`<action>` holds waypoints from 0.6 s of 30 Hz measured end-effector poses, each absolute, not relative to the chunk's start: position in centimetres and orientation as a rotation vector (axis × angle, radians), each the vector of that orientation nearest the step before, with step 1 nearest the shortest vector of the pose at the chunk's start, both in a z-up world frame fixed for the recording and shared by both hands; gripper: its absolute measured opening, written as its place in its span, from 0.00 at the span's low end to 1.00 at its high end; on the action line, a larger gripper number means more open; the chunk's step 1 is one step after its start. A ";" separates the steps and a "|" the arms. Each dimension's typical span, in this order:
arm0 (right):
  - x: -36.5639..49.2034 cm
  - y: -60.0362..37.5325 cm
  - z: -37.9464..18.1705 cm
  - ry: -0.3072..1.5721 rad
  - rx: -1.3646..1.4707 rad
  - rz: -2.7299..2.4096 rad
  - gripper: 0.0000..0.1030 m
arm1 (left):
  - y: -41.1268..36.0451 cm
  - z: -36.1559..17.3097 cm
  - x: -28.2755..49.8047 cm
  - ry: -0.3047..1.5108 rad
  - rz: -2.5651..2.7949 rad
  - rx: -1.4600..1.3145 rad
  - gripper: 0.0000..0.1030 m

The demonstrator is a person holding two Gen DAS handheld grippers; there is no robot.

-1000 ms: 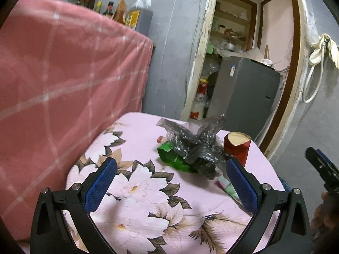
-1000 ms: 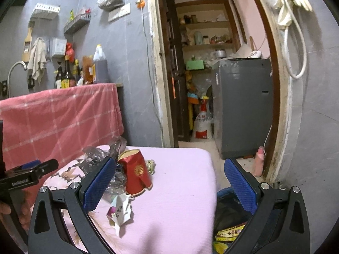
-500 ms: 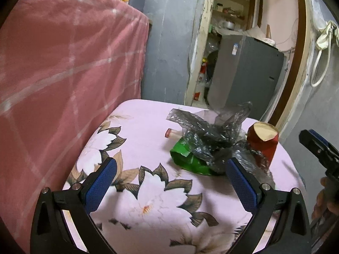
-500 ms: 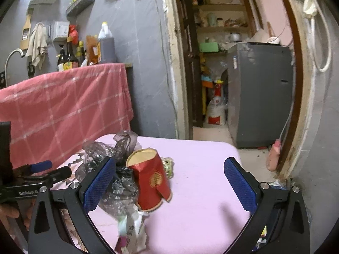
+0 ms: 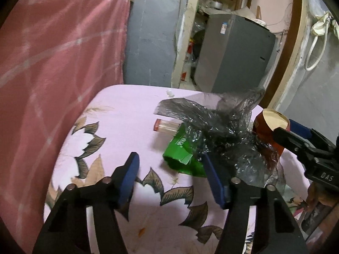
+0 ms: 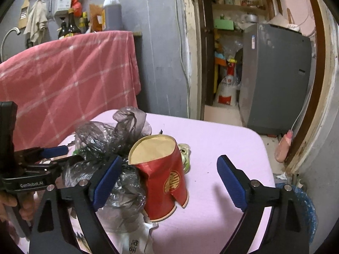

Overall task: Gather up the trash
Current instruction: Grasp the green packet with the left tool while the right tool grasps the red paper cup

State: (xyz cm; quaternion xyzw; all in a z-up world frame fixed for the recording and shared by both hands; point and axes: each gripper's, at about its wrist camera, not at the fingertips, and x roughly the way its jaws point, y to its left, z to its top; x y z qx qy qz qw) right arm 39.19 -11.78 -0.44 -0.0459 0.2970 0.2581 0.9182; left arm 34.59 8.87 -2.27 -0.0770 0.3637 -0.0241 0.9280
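My two tools close in on a heap of trash lying on the pink flowered desk (image 5: 118,114). My left tool (image 5: 169,180), low in the left wrist view, has just been narrowing its jaws; nothing sits between them but bare cloth, and the right-hand pad lies just beside the green packet (image 5: 180,156) without pressing on it. My right tool (image 6: 167,182), at the bottom of the right wrist view, has also just been closing a little, and stands released with the dented red paper cup (image 6: 163,175) between its jaws, neither pad pressing it. The crumpled grey plastic bag (image 5: 222,127) sprawls mid-frame over the packet and against the cup, with a small clear vial (image 5: 166,124) to its left. The risk, as I judge it: the cup is already buckled and may fold or tip if I squeeze off-centre, while the left tool could snag loose film and drag the whole heap, rolling the vial off the desk.
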 end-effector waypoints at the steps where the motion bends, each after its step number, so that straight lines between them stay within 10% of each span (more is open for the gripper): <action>1: 39.4 -11.6 -0.6 0.623 -0.100 0.532 0.84 | 8.9 -2.3 34.7 0.744 -0.055 -0.157 0.53; 18: 39.9 -10.9 -2.1 0.675 -0.083 0.556 0.49 | 8.9 -1.9 35.4 0.731 -0.094 -0.184 0.19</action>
